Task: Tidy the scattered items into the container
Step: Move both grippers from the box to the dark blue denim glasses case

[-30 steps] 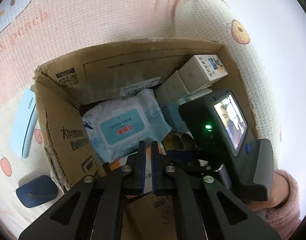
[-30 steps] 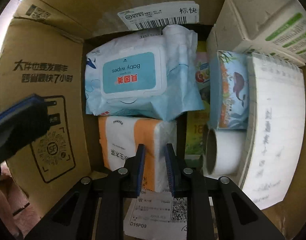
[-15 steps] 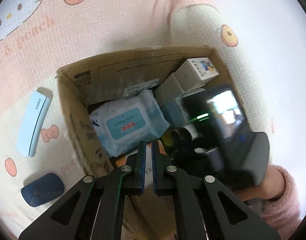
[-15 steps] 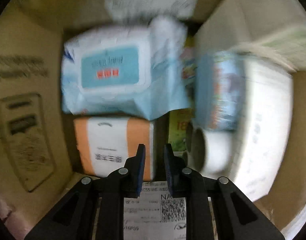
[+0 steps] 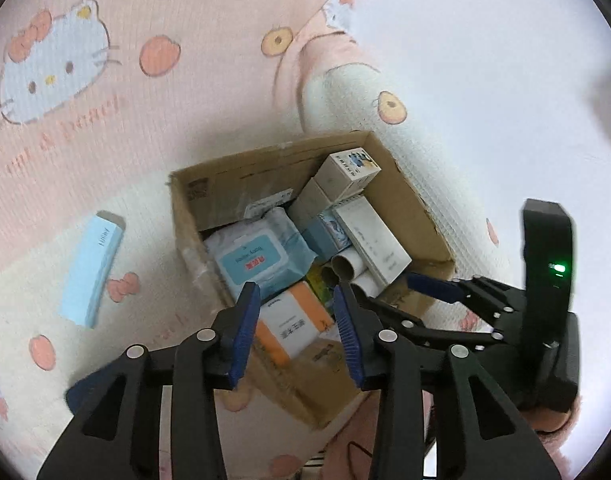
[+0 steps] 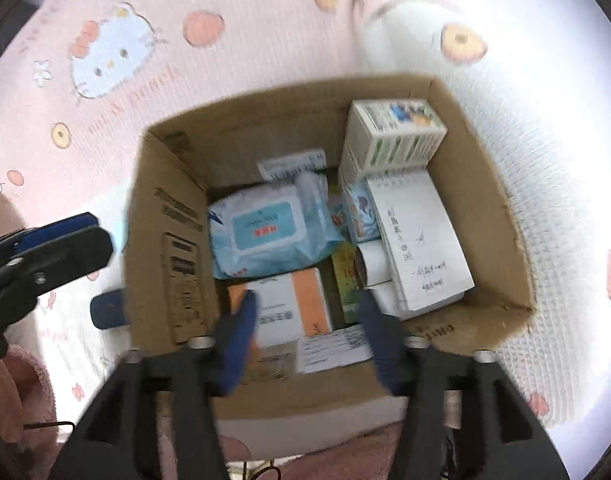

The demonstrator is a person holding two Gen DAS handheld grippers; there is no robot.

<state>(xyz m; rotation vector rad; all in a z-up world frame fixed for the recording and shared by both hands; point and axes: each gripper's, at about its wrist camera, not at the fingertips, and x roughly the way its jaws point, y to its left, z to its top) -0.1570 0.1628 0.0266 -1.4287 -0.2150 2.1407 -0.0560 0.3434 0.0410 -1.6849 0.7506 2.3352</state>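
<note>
While both grippers hang above the cardboard box (image 6: 485,216), their jaws are opening and nothing sits between them. Nearest in the left wrist view, the left gripper (image 5: 296,320) spreads its blue pads (image 5: 243,322) over the box's near corner. Nearest in the right wrist view, the right gripper (image 6: 307,330) looks blurry, and its fingers frame an orange and white pack (image 6: 289,308) lying inside the box by the near wall. Just past that pack lies a blue pack of baby wipes (image 6: 269,228). To the right of the wipes stand a paper roll (image 6: 371,262) and a white notepad (image 6: 421,240) that leans against the right wall. At the far right corner sits a white carton (image 6: 397,136). Outside the box, on the pink cartoon blanket (image 5: 225,80), a long light blue box (image 5: 93,270) lies well to the left. A dark blue thing (image 6: 107,310) rests on the blanket just beside the box's left wall.
</note>
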